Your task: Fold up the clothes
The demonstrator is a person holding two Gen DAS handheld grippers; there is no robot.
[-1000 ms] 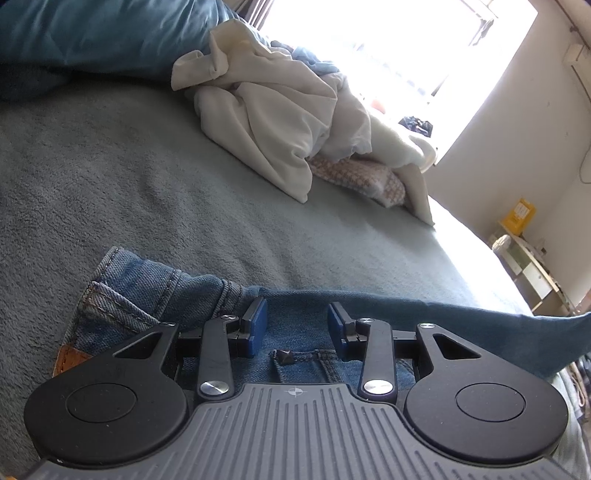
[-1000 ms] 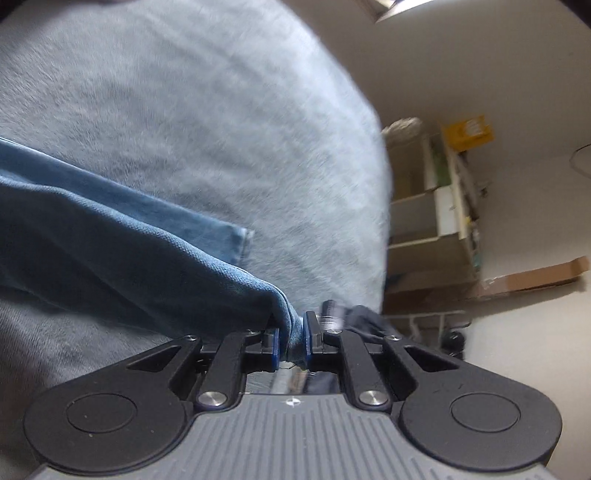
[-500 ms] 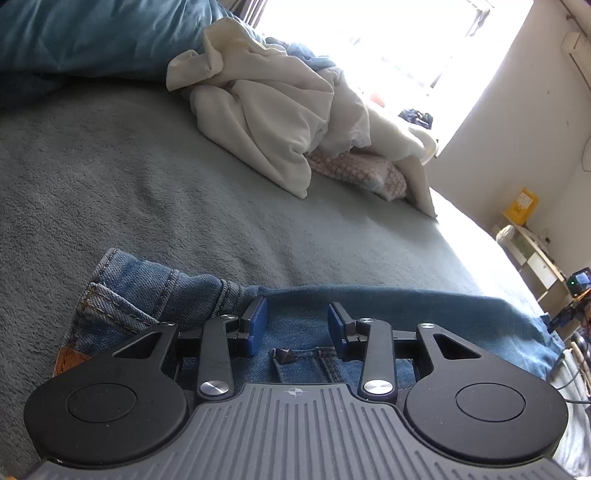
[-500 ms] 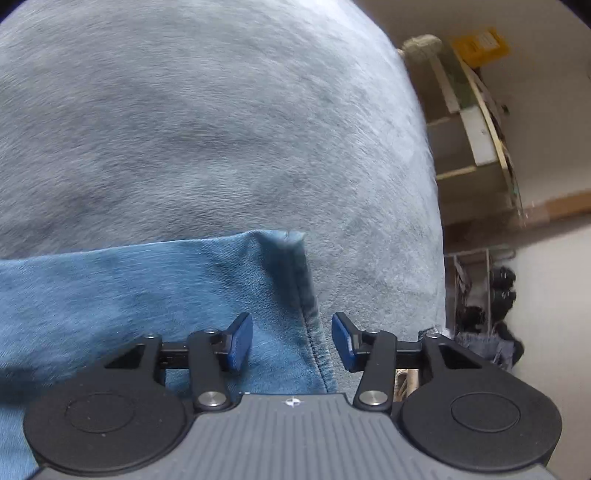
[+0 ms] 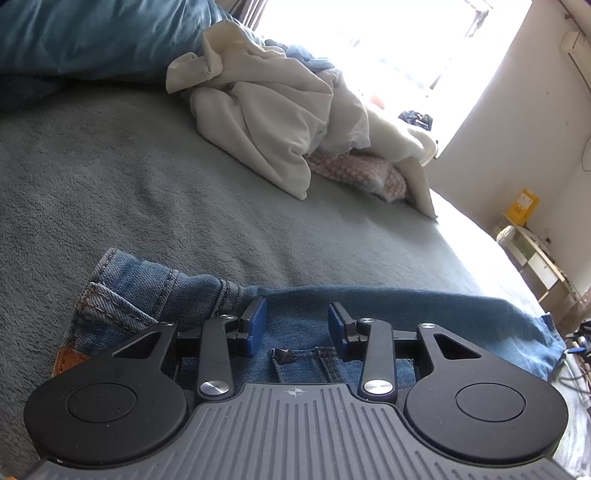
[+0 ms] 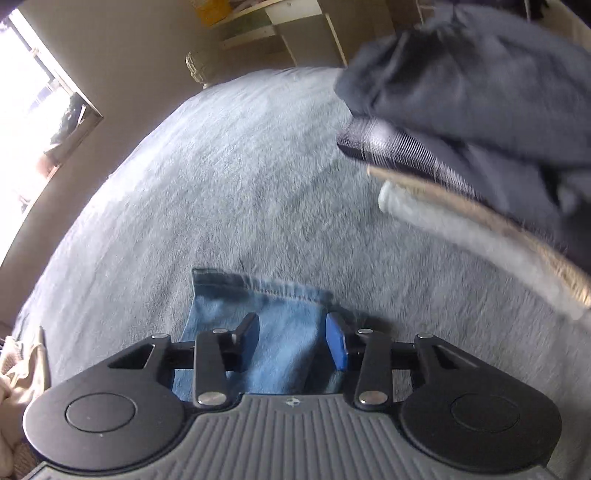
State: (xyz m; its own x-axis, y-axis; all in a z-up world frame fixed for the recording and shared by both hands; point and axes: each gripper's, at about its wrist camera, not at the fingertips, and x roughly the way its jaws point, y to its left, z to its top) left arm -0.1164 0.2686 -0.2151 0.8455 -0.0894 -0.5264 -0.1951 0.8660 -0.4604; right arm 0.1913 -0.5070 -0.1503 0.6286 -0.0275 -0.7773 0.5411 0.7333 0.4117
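Blue jeans lie on the grey bed cover. In the left wrist view their waist (image 5: 147, 299), with button and belt loops, sits just under my left gripper (image 5: 297, 321), whose blue pads stand apart and press on nothing. One leg runs off to the right (image 5: 480, 314). In the right wrist view the leg's hem (image 6: 258, 295) lies flat on the bed. My right gripper (image 6: 291, 334) hovers over it with the jaws closing; denim shows between and below the pads, which do not pinch it.
A heap of white clothes (image 5: 277, 110) and a pink knit piece (image 5: 362, 173) lie at the bed's far side, beside a blue pillow (image 5: 92, 37). A stack of folded dark clothes (image 6: 480, 110) sits at the upper right of the right wrist view. Shelves (image 6: 280, 22) stand beyond the bed.
My right gripper let go of the jeans leg, rolled about a quarter turn and dropped toward the hem. The leg now lies flat. The left gripper kept still.
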